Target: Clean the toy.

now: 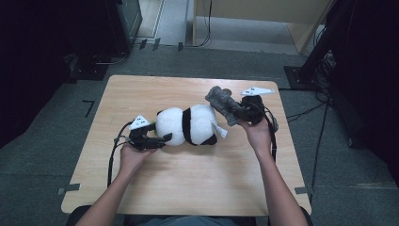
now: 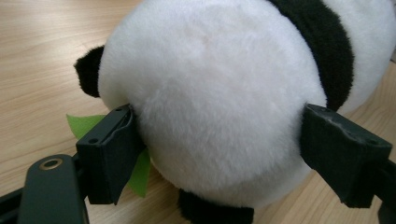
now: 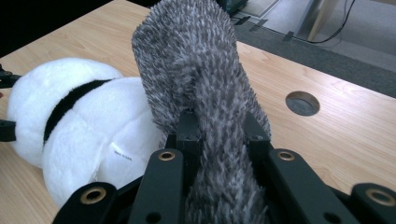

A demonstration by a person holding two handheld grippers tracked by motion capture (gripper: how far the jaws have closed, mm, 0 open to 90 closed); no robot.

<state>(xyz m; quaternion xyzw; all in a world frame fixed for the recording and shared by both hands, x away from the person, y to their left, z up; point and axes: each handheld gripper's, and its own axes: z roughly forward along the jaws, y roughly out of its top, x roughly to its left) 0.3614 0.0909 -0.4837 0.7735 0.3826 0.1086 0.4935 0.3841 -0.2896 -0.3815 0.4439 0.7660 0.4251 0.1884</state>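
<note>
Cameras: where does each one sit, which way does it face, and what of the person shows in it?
High view: above the person's side, looking forward and down on the table; both forearms, left gripper and right gripper show.
Left gripper view: on that gripper, facing the panda plush; its jaws stand on either side of the panda.
Right gripper view: on that gripper, looking across the table; its jaws pinch a grey furry toy.
Shared: all three views show the panda.
</note>
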